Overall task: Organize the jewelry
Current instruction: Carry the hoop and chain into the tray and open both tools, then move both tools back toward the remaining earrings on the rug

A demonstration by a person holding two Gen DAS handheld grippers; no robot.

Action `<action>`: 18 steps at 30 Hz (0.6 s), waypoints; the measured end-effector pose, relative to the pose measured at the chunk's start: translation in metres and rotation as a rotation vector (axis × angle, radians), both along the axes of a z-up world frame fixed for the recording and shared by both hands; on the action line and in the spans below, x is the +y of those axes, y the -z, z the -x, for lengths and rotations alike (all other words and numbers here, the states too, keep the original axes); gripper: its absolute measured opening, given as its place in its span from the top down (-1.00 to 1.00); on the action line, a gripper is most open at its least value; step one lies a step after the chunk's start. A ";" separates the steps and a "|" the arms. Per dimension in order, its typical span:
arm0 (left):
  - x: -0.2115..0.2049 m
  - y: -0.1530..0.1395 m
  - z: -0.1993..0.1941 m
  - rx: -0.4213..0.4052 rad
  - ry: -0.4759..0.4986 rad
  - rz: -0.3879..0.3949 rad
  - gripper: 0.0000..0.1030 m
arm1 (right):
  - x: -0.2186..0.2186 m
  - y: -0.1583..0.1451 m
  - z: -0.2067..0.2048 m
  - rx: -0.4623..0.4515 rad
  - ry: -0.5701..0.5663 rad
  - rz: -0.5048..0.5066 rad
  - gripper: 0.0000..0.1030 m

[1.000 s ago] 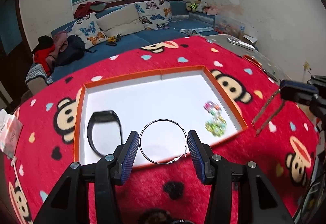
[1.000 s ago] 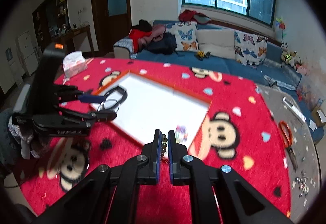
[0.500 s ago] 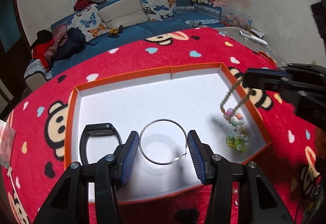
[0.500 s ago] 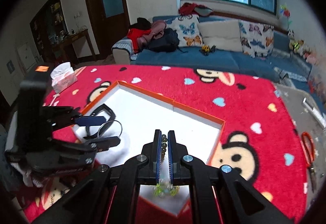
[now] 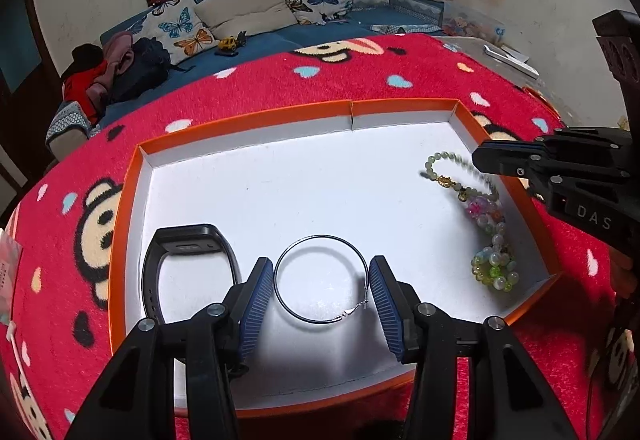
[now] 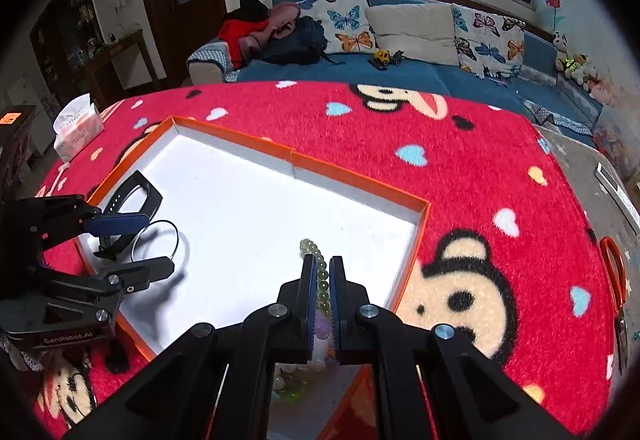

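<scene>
The left gripper [image 5: 321, 286] has its jaws half spread, clamping a thin metal hoop earring [image 5: 321, 278] by its outer edge over the near part of the orange-rimmed tray [image 5: 352, 107]. In this left wrist view a black watch band [image 5: 182, 244] already lies left of the hoop on the tray's white floor, and colourful bead bracelets [image 5: 490, 262] rest by the tray's right wall. In the right wrist view the right gripper [image 6: 323, 292] is pinched tight on a pale green bead bracelet [image 6: 316, 254] hanging into the tray's near corner. Judged from this, two pieces are stowed and two await release. The tray sits on a red cartoon-monkey blanket [image 6: 400, 127], with a blue sofa [image 6: 420, 67] and butterfly cushions beyond it.
</scene>
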State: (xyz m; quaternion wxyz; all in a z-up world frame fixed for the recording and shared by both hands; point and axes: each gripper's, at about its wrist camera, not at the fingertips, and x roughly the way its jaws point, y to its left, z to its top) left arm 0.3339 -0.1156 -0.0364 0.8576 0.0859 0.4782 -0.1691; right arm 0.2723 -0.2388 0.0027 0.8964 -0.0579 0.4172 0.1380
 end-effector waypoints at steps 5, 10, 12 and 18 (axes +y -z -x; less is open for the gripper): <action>0.004 0.000 0.000 0.013 -0.012 0.003 -0.14 | 0.001 -0.001 0.002 0.006 -0.001 0.005 0.79; 0.006 -0.004 0.004 0.010 -0.019 0.001 -0.15 | 0.001 -0.007 0.012 -0.010 -0.009 0.008 0.57; 0.006 -0.008 0.010 0.001 -0.016 -0.004 -0.15 | 0.000 -0.011 0.020 -0.020 -0.009 0.005 0.56; 0.010 -0.022 0.036 -0.027 -0.008 0.005 -0.15 | -0.005 -0.020 0.049 -0.037 -0.005 -0.015 0.53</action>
